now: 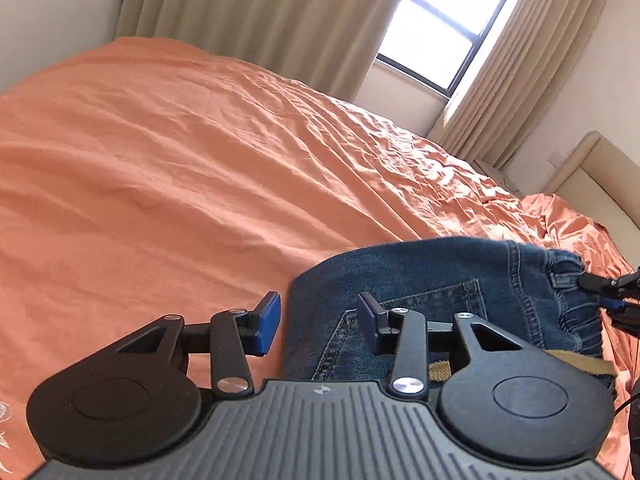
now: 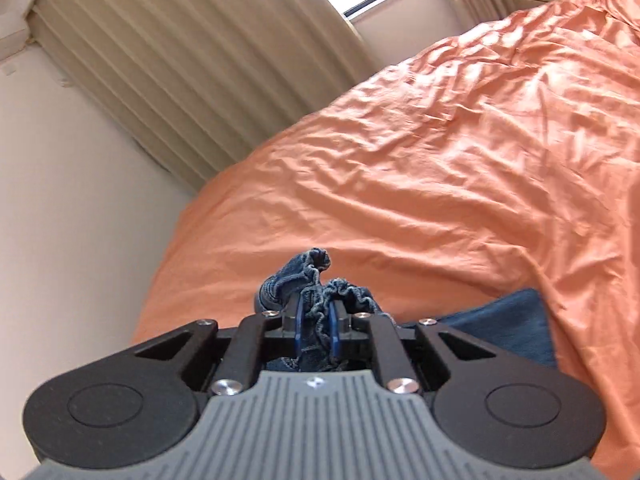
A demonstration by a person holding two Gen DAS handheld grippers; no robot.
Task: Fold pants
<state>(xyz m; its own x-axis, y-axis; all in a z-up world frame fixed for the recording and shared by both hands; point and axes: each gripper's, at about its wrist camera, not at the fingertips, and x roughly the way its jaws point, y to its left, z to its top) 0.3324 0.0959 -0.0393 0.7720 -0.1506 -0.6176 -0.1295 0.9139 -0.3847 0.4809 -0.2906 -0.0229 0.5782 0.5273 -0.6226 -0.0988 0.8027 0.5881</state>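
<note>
Left claw [image 1: 318, 322] is spread wide above the jeans [image 1: 432, 292], its blue pads [image 1: 267, 322] touching nothing; the folded denim lies on the orange bed [image 1: 180, 160] just ahead. Right claw [image 2: 316, 326] pinches a bunched piece of jeans [image 2: 310, 276]. Beige curtains [image 2: 192, 64] hang beyond.

Bright daylight, strong fisheye bend, glare at the window.

Light comes from the window [image 1: 436, 28], whose panes are blown out to white in the left wrist view and again at the top edge of the right wrist view. It rakes across the orange bedsheet [image 1: 180, 152], throwing soft shadows along its wrinkles and pale sheen near the far right corner. The curtains [image 2: 192, 72] curve with lens distortion; frame corners go dark. Edges look slightly soft.
</note>
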